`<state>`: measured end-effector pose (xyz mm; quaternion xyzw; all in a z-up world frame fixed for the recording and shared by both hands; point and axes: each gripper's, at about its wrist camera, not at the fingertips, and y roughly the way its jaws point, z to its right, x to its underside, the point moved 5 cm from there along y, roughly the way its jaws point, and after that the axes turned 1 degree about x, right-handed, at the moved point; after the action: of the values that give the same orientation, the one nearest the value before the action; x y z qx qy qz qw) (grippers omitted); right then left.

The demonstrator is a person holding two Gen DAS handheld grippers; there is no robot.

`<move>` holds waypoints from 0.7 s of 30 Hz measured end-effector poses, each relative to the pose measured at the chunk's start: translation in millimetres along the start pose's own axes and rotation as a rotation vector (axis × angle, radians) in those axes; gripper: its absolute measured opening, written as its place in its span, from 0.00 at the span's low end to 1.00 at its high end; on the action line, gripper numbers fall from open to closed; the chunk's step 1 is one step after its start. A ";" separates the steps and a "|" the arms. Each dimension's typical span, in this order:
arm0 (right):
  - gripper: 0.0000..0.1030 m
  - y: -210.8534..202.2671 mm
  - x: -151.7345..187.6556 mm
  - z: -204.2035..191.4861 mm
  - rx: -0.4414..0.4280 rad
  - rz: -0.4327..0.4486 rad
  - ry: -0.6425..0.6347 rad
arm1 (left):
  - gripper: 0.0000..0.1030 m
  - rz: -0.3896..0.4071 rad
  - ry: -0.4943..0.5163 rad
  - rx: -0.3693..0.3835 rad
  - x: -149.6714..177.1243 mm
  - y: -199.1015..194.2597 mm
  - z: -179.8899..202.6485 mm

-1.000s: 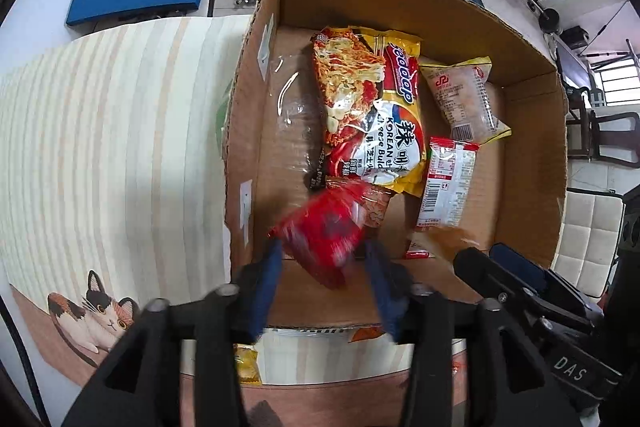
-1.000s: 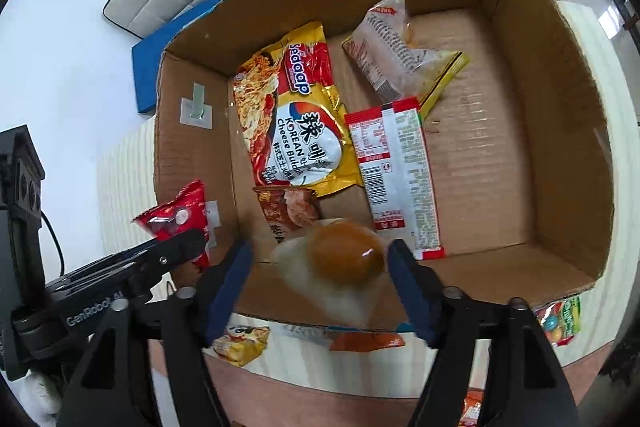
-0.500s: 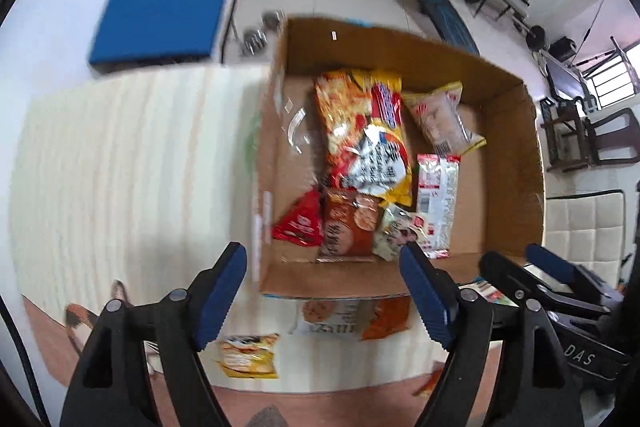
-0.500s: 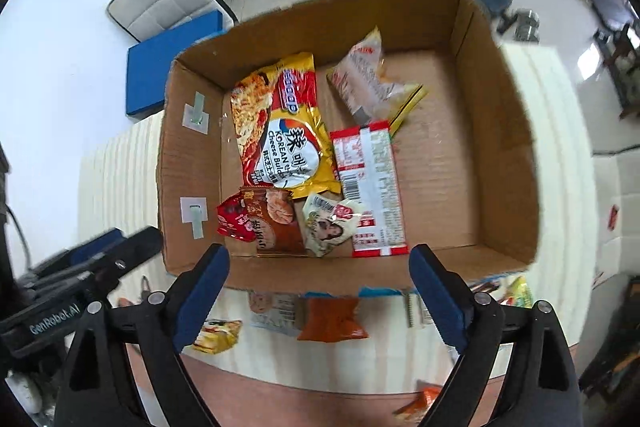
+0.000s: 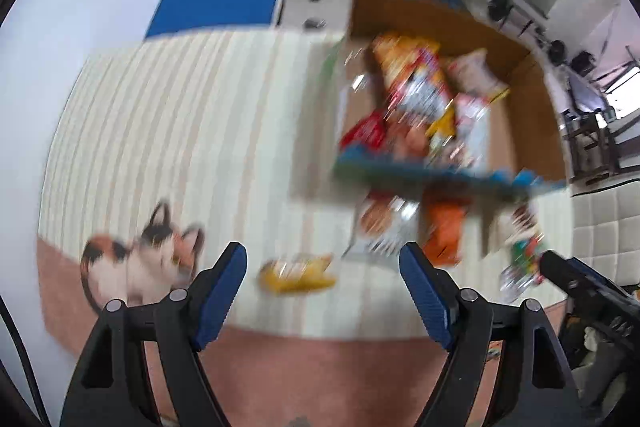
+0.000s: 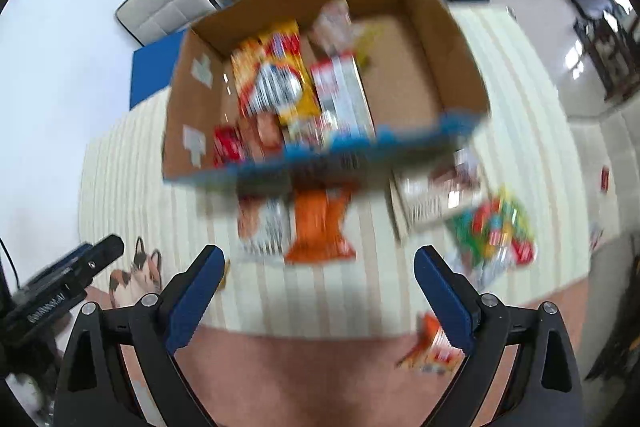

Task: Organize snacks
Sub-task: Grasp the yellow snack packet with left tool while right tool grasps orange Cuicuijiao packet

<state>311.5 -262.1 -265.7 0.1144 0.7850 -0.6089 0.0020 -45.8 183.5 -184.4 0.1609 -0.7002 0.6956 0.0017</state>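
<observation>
The cream striped mat with a brown border (image 6: 520, 75) filled most of both views, and on it, toward twelve o'clock in the right wrist view and one o'clock in the left, stood the open brown cardboard box with a blue-printed near flap (image 6: 452, 39). Its floor already held several blurred packets: a large yellow-and-red noodle bag (image 6: 276, 75), a red-and-white flat packet (image 6: 340, 87) beside it, a pale pouch at the far wall, and small red and brown packs along the near wall. The right half of the floor was bare.

Outside, just beyond the near flap, lay an orange crinkled packet (image 6: 320, 227) and a white-and-brown packet (image 6: 262, 227) side by side. At three o'clock of those sat a flat pale box or packet and a multicoloured candy bag (image 6: 496, 231). A small orange-and-white pack (image 6: 430, 347) lay on the brown border at five o'clock, and a small yellow packet (image 5: 296, 273) lay near the printed calico cat (image 5: 140, 263).

The left gripper (image 5: 322, 291) was spread wide and empty. The right gripper (image 6: 318, 291) was empty too, its jaws opening, nothing between them.

By my reading the job stood around halfway, with at least six packets left to pick up.
</observation>
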 end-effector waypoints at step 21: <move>0.95 57.1 40.6 39.2 0.055 -0.126 0.099 | 0.54 -0.133 -0.067 -0.059 34.6 132.5 -16.4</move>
<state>277.0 -279.1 -336.2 0.0945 0.7727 -0.6228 -0.0784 -112.4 189.2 -305.0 0.2304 -0.7077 0.6673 0.0292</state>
